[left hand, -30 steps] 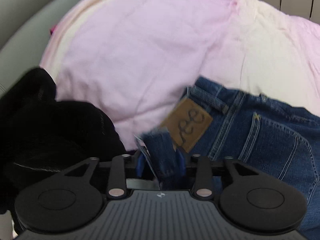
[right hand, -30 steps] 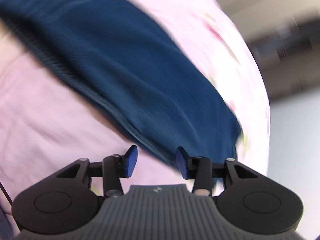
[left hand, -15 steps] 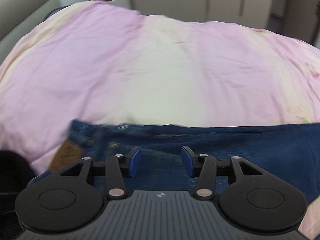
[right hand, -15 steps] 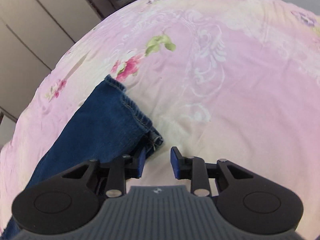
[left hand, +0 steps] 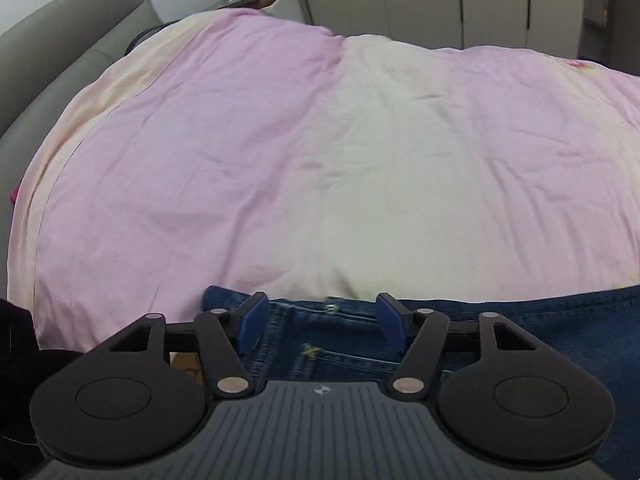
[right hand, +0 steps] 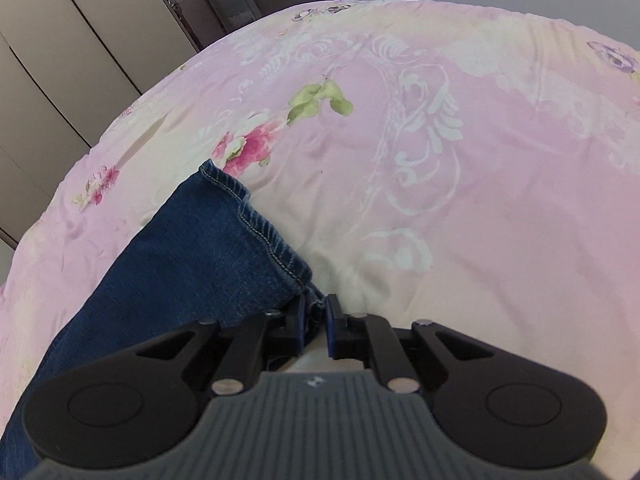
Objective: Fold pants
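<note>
Left gripper (left hand: 318, 320): the jaws have just been opening and now stand wide apart at the bottom centre of the left wrist view. The waistband end of the jeans (left hand: 520, 328) lies beneath and between them, but the pads do not press on the denim, so this end is released.

Right gripper (right hand: 314, 322): the jaws have just been closing and are now drawn together on the corner of the leg hem (right hand: 264, 236) at the lower centre of the right wrist view. Denim shows between the pads.

The jeans lie stretched flat on the pink floral bedspread (right hand: 460, 160); the leg runs from the lower left of the right wrist view up to the hem near the centre.

Progress, as a judgement: the garment appears laid out lengthwise, and no cross fold is visible. The hem-to-waistband fold is not yet made and probably comes next. A dark garment (left hand: 16, 360) sits at the lower left edge of the left wrist view, apart from the work.
</note>
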